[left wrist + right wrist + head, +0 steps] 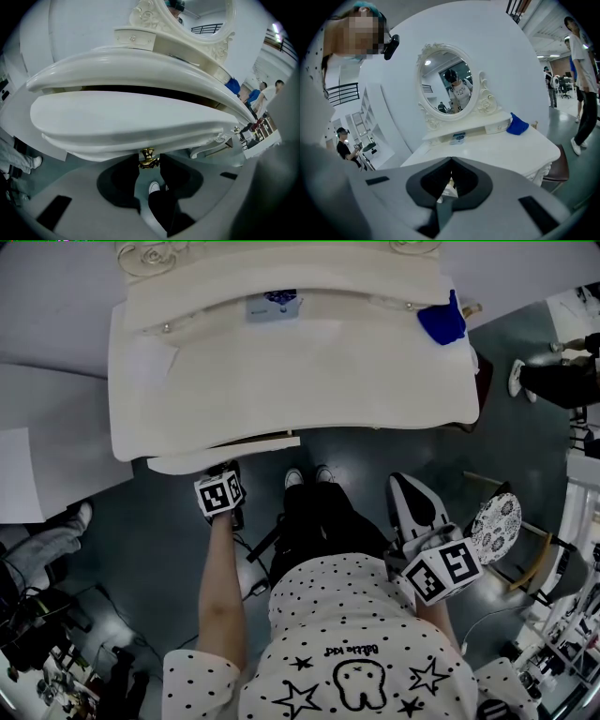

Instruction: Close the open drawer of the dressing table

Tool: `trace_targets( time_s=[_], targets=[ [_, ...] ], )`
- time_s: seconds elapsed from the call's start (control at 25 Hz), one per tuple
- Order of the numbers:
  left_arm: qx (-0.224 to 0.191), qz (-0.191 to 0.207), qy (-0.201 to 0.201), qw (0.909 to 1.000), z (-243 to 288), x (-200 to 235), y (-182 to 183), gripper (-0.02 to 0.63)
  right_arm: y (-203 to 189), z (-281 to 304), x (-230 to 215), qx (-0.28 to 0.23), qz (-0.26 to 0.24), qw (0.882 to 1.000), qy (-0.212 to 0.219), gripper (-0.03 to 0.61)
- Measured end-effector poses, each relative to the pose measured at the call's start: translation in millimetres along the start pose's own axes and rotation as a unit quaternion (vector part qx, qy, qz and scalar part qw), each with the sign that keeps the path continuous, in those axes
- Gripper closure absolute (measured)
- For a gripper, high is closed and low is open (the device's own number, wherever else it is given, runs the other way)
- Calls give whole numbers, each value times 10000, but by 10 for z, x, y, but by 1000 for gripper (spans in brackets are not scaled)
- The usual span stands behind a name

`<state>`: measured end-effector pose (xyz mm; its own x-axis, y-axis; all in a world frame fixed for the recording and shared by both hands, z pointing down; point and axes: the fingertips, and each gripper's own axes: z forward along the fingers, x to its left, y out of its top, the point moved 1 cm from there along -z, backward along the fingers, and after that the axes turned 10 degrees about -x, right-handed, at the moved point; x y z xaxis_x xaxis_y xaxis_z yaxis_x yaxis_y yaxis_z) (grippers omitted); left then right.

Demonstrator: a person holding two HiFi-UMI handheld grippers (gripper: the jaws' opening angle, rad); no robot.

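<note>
The white dressing table (281,381) fills the top of the head view. Its drawer (220,457) sticks out a little from under the front edge. In the left gripper view the curved white drawer front (126,124) lies close ahead, with a dark gap above it. Its brass handle (149,158) sits right at the tips of my left gripper (149,164), whose jaws stand apart. From above, the left gripper (225,479) is at the drawer front. My right gripper (407,486) hangs back by my body, its tips together on nothing, and points at the table (506,150).
A blue cloth (441,320) lies at the table's back right, and a small card (274,306) sits under the oval mirror (447,82). A chair with a patterned cushion (495,526) stands to the right. People stand at the far right (583,79). My shoes (307,476) are under the table edge.
</note>
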<state>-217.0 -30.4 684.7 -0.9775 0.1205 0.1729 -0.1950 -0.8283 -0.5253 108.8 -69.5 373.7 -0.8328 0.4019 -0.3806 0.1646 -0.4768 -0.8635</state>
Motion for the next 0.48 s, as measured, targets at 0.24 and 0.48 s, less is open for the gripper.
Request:
trace_targets(
  time_s=[0.24, 0.48],
  targets=[
    [-49, 22, -22, 10000, 34, 2, 87, 463, 18, -2, 0, 15, -21, 10000, -17, 569],
    [-97, 27, -18, 9999, 77, 9, 169, 463, 19, 19, 0, 42, -15, 10000, -13, 569]
  ],
)
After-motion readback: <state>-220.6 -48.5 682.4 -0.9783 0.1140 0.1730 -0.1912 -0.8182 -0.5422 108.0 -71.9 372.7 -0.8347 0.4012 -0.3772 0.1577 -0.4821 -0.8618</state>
